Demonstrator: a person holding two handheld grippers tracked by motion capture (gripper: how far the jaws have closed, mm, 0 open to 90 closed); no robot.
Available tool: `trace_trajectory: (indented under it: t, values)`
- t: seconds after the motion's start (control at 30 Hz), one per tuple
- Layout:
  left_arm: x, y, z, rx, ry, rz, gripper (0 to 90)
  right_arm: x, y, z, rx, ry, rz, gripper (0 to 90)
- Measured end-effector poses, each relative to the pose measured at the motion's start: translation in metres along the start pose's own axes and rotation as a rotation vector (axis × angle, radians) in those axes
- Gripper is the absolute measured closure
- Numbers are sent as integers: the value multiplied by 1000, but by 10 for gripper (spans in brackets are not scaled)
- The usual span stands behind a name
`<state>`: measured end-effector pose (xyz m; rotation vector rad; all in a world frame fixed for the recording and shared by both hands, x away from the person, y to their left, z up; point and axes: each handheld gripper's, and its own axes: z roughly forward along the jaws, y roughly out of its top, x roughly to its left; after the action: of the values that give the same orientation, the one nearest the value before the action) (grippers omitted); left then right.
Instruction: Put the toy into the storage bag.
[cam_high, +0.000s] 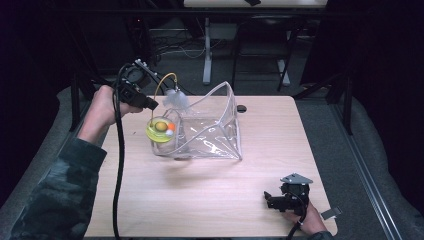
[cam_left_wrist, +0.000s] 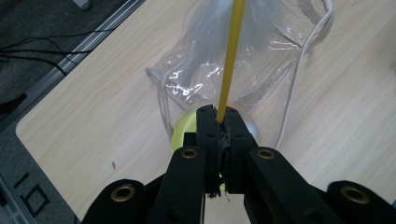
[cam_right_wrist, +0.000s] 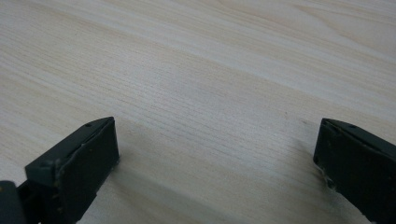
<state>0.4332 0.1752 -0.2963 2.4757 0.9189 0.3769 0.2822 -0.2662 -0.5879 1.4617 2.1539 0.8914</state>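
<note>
We read the left gripper (cam_high: 150, 103) as clenched on the thin yellow handle (cam_left_wrist: 229, 60) of a small yellow container (cam_high: 160, 129), hanging upper left of centre in the high view, at the near-left edge of the clear plastic bag (cam_high: 210, 131); bag lies right of the container, its mouth gaping up and back; handle's long axis runs up from the jaws in the left gripper view; right gripper (cam_high: 274, 200) released, resting on the surface (cam_high: 210, 200) lower right, well apart; left hand clearly nearer.
</note>
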Motion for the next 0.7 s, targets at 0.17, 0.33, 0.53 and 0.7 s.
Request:
trace_trajectory:
  t: [0.17, 0.33, 0.53, 0.7]
  values:
    - [-1, 5, 8, 8, -7, 1, 880, 0, 0, 0, 1, 1, -1, 0]
    - [-3, 11, 16, 1, -16, 4, 880, 0, 0, 0, 1, 1, -1, 0]
    - [-7, 19, 25, 5, -22, 16, 880, 0, 0, 0, 2, 1, 0, 0]
    - [-9, 23, 31, -4, -23, 23, 880, 0, 0, 0, 1, 3, 1, 0]
